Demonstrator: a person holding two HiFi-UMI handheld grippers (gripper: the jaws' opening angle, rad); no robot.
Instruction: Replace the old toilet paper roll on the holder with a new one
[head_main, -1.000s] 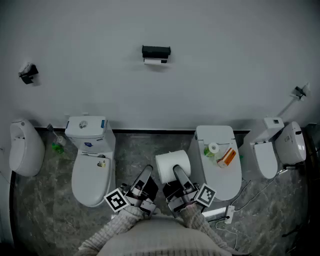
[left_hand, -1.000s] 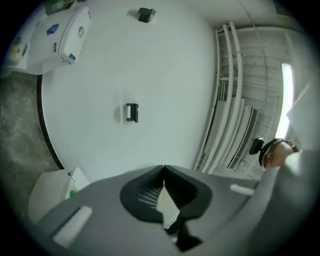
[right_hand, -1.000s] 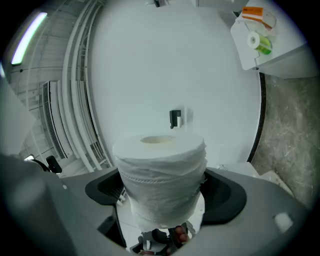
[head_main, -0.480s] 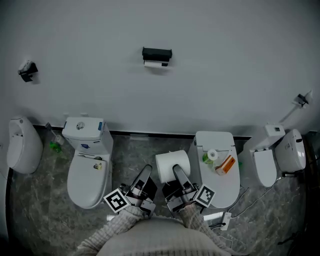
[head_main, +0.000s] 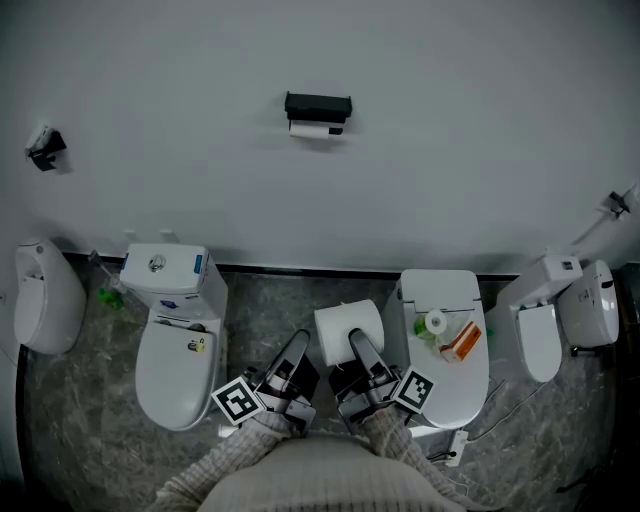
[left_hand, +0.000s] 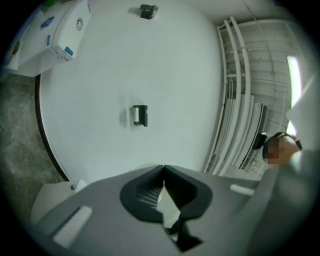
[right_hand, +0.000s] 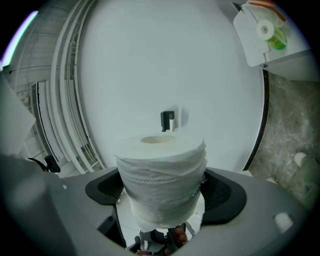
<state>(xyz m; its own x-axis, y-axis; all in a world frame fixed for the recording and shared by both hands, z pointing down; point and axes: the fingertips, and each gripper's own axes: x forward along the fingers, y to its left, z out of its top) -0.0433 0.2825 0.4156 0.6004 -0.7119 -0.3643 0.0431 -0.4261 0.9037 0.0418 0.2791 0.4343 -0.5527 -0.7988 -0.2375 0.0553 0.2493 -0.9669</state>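
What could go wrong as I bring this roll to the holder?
The old roll sits in the holder, so the new roll cannot go on yet. Only the shut left tool is free to clear it. The right tool squeezes soft paper, which may slip or unwind.

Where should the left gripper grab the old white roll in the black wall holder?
Probably from below and in front: the black holder covers the top of the old white roll, leaving only its lower part exposed. Open the shut left gripper first.
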